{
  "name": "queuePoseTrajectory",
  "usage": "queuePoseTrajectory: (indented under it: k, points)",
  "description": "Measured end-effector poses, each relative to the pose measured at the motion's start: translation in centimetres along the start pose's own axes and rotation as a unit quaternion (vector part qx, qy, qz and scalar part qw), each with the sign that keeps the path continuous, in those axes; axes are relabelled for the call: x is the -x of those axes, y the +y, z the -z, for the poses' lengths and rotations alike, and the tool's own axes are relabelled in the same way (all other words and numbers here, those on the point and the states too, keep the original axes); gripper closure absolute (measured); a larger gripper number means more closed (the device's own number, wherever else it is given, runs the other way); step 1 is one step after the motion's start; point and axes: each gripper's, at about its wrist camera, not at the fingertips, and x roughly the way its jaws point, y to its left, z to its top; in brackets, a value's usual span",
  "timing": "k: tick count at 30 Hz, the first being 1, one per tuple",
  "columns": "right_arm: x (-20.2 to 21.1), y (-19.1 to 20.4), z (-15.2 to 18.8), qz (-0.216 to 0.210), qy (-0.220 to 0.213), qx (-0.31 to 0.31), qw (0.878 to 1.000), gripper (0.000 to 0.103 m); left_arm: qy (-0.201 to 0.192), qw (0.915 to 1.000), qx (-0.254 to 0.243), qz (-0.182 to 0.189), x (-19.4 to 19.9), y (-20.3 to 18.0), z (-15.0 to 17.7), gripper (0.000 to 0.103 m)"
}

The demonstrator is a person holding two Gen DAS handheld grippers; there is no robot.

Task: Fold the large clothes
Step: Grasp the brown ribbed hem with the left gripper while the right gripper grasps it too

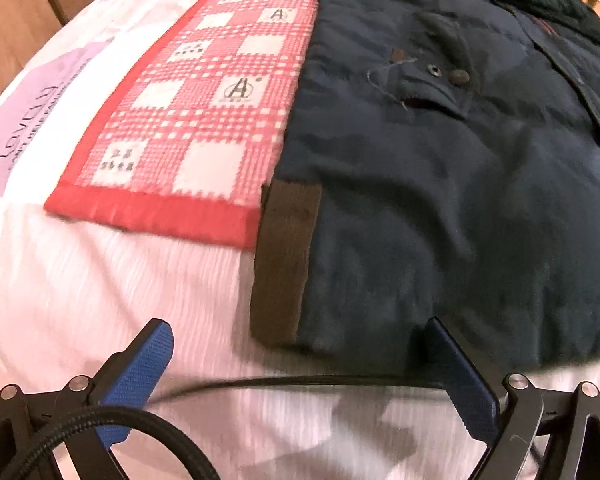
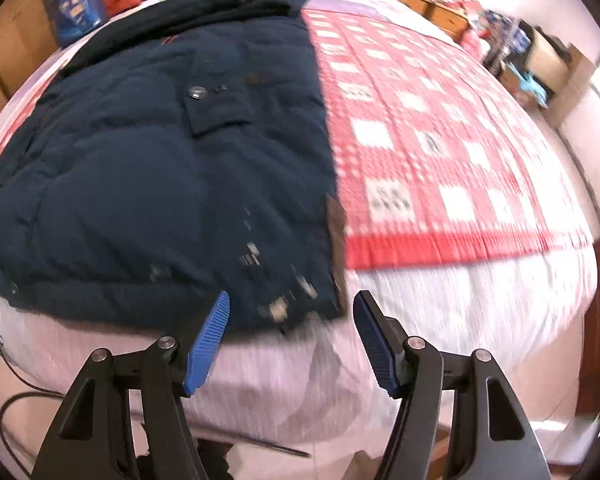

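Note:
A dark navy padded jacket lies flat on the bed, with a brown knit cuff at its near left corner and a snap-button pocket flap. My left gripper is open and empty, its blue pads just short of the jacket's near hem. In the right wrist view the jacket fills the left half, its brown cuff at the near right corner. My right gripper is open and empty, just in front of that near right corner.
A red and white checked blanket lies under the jacket and shows in the right wrist view too. The white bedsheet lies beneath. Black cables cross near the left gripper. Cluttered shelves and boxes stand beyond the bed.

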Motion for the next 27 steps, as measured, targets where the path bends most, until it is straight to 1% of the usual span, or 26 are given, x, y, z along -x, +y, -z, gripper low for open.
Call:
queuePoseTrajectory:
  k: [1,3,7,9,12,15,16,18,20,23,25,27]
  points:
    - [0.2,-0.2,0.5,0.004,0.003,-0.005,1.000,0.035,0.003,1.0000,-0.004,-0.003,0.2,0.1,0.5,0.000]
    - [0.5,-0.9,1.7,0.019,0.014,-0.011,1.000,0.035,0.008,0.9997,-0.006,-0.021,0.7,0.7,1.7,0.000]
    - [1.4,-1.8,3.4,0.037,0.029,-0.021,0.999,0.035,0.029,0.9977,0.034,-0.050,1.6,3.7,4.2,0.000]
    - [1.8,-2.4,4.1,0.040,0.035,-0.030,0.998,0.035,0.033,0.9967,0.040,-0.062,2.1,4.8,4.7,0.000]
    - [2.3,-3.2,4.5,0.044,0.036,-0.049,0.997,0.035,0.024,0.9959,0.044,-0.075,3.1,6.1,4.9,0.000]
    - [2.6,-3.7,4.4,0.048,0.030,-0.067,0.996,0.035,0.017,0.9964,0.054,-0.062,2.8,6.1,3.9,0.000]
    - [2.7,-3.6,4.5,0.049,0.027,-0.069,0.996,0.035,0.014,0.9970,0.050,-0.058,2.4,6.0,3.4,0.000]
    - [2.4,-3.3,4.0,0.050,0.026,-0.072,0.996,0.035,0.012,0.9981,0.034,-0.050,1.0,4.5,2.4,0.000]
    - [1.9,-2.7,3.1,0.047,0.025,-0.072,0.996,0.035,0.010,0.9986,0.017,-0.049,-0.1,3.4,1.6,0.000]
    - [1.3,-2.1,2.2,0.050,0.022,-0.067,0.996,0.035,0.003,0.9991,0.019,-0.039,-2.2,2.4,-0.2,0.000]
    - [1.1,-2.0,1.7,0.054,0.021,-0.066,0.996,0.035,-0.003,0.9988,0.011,-0.048,-2.9,2.1,-1.1,0.000]
    - [1.0,-2.1,1.5,0.059,0.018,-0.065,0.996,0.035,-0.026,0.9984,0.004,-0.049,-2.9,1.7,-2.5,0.000]
